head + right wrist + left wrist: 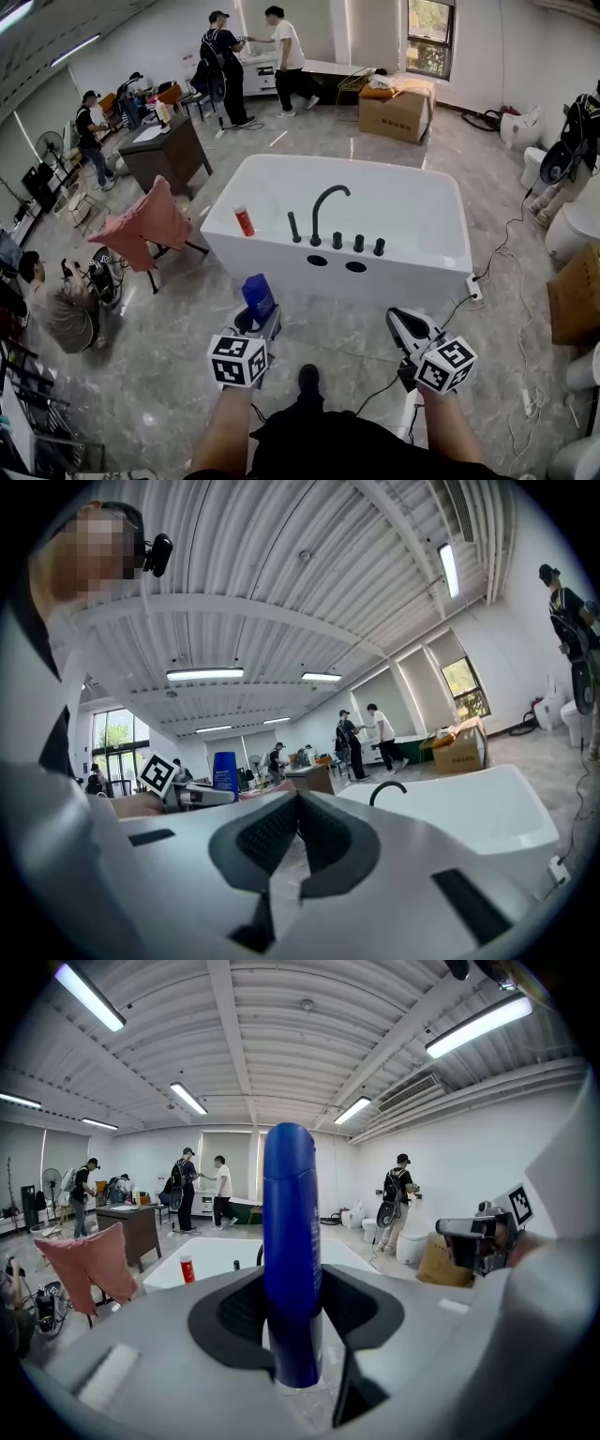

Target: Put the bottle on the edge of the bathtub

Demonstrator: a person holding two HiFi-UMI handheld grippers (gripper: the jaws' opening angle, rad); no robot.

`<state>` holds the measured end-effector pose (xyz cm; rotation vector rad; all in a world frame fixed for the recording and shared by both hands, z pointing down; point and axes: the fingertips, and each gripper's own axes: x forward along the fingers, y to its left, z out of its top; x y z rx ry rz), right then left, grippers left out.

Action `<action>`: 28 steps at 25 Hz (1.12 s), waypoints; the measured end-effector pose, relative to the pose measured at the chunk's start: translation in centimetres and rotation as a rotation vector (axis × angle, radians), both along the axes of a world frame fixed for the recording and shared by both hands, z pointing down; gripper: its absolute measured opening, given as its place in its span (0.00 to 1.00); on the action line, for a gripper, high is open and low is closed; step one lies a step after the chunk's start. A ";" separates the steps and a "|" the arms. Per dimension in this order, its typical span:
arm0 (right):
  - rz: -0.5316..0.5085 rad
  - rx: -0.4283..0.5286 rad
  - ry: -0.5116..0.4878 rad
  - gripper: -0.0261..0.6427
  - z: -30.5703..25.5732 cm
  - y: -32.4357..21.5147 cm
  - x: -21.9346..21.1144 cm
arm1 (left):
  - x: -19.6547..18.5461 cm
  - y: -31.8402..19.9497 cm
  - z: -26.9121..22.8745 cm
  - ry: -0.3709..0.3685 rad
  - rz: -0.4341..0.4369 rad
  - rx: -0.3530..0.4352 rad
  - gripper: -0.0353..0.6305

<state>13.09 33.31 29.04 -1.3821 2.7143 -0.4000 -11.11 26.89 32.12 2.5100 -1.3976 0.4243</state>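
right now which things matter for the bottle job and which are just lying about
Job: tall blue plastic bottle, held in left tongs; white rectangular bathtub.
Lying about: small red bottle on the tub rim; brown cardboard box; draped pink cloth.

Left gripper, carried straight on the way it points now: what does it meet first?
Probably the white bathtub, around its near rim by the black faucet. The left gripper, shut on the blue bottle, faces it across the floor; its height against the rim is unclear.
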 end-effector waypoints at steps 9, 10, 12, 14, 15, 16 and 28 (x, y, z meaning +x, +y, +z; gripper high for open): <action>0.004 -0.051 0.041 0.06 1.5 -7.3 -1.7 | -0.9 -7.6 1.6 0.014 0.024 -0.009 0.31; 0.005 -0.054 0.045 0.06 1.5 -8.5 -2.0 | -1.2 -8.7 1.7 0.014 0.027 -0.011 0.31; 0.006 -0.061 0.050 0.06 1.5 -10.9 -2.9 | -1.8 -11.1 1.9 0.013 0.031 -0.013 0.31; 0.001 -0.070 0.055 0.06 1.7 -13.1 -3.9 | -2.4 -13.4 2.0 0.015 0.031 -0.014 0.31; -0.002 -0.075 0.057 0.06 1.8 -14.0 -4.4 | -2.7 -14.4 2.1 0.015 0.033 -0.014 0.31; -0.004 -0.079 0.059 0.06 1.9 -15.0 -5.0 | -3.0 -15.3 2.1 0.015 0.036 -0.014 0.31; 0.011 -0.109 0.069 0.06 2.6 -21.7 -9.8 | -6.4 -22.9 2.8 0.027 0.083 -0.007 0.31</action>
